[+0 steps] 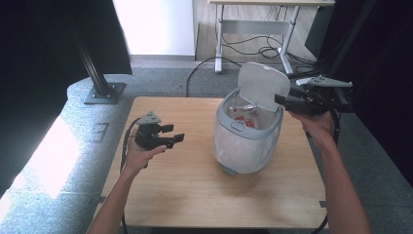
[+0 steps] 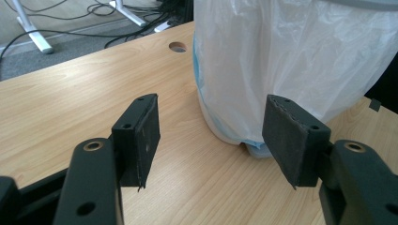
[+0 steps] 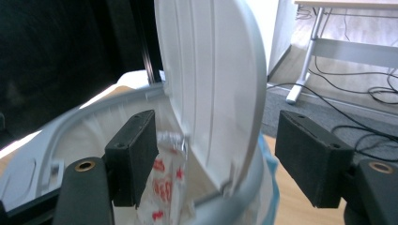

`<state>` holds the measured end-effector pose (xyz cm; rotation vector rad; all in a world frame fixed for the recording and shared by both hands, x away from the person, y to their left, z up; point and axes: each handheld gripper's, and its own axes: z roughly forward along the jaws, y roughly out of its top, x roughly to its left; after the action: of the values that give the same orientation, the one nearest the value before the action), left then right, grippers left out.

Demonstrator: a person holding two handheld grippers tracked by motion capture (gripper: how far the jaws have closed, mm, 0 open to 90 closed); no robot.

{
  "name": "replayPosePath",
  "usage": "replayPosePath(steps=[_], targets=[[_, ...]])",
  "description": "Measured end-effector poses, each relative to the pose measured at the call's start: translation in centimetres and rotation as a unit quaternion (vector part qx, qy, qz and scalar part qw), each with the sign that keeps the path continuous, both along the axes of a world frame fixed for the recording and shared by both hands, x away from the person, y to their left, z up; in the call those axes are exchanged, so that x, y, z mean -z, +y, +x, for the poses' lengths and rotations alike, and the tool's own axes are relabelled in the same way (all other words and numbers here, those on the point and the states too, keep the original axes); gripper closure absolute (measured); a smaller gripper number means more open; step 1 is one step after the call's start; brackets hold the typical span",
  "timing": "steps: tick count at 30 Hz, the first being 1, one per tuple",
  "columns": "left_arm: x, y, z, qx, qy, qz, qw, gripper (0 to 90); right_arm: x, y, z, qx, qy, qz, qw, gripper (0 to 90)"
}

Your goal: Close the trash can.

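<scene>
Standing upright on the counter (image 1: 185,195), the waste bin (image 1: 246,146) has its lid (image 1: 262,87) raised. The right gripper (image 1: 281,99) is open, its jaws straddling the lid's edge without visible contact; a red-printed wrapper (image 3: 164,185) lies inside the bin just below and ahead. The left gripper (image 1: 174,133) is open and empty, with the bin's plastic liner (image 2: 291,61) ahead, apart from the jaws.

R gripper (image 3: 216,159) jaws apart astride upright bin lid (image 3: 211,79).
</scene>
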<state>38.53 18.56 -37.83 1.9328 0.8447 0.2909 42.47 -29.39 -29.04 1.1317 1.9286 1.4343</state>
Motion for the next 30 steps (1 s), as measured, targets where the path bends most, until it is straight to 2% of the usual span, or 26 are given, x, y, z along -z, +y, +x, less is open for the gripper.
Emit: replayPosePath(steps=[3, 7, 12, 15, 21, 23, 27, 28, 29, 30], targets=[[0.2, 0.6, 0.0, -0.005, 0.005, -0.005, 1.0, 37.3, -0.7, 0.5, 0.1, -0.026, -0.001, 0.013, 0.9996, 28.6], [0.5, 0.9, 0.0, -0.007, 0.009, -0.011, 0.9999, 37.3, -0.5, 1.4, -1.0, -0.051, -0.001, 0.011, 0.9987, 27.4], [0.8, 1.1, -0.2, -0.006, 0.012, -0.011, 0.9998, 37.2, 0.8, 3.2, -3.0, -0.091, 0.006, -0.007, 0.9958, 26.6], [0.9, 1.2, -0.4, -0.007, 0.013, -0.011, 0.9998, 37.1, 1.9, 4.4, -3.6, -0.107, 0.015, -0.013, 0.9941, 26.7], [1.2, 1.5, -0.4, -0.01, 0.018, -0.011, 0.9997, 37.2, 3.5, 5.2, -3.1, -0.11, 0.032, -0.008, 0.9934, 27.9], [1.5, 1.8, -0.3, -0.013, 0.021, -0.012, 0.9996, 37.3, 3.9, 5.5, -2.8, -0.1, 0.029, -0.001, 0.9946, 28.9], [1.8, 2.0, -0.1, -0.016, 0.026, -0.016, 0.9994, 37.5, 3.8, 6.4, -2.6, -0.074, 0.017, -0.032, 0.9966, 29.2], [1.8, 2.0, -0.1, -0.016, 0.026, -0.016, 0.9994, 37.4, 3.8, 6.4, -2.6, -0.074, 0.017, -0.032, 0.9966, 29.2], [2.0, 2.0, -0.1, -0.016, 0.028, -0.016, 0.9994, 37.4, 3.7, 7.2, -2.6, -0.06, 0.01, -0.058, 0.9965, 28.1], [2.0, 2.0, -0.1, -0.017, 0.028, -0.015, 0.9994, 37.5, 3.7, 7.4, -2.6, -0.057, 0.01, -0.06, 0.9965, 27.9]])
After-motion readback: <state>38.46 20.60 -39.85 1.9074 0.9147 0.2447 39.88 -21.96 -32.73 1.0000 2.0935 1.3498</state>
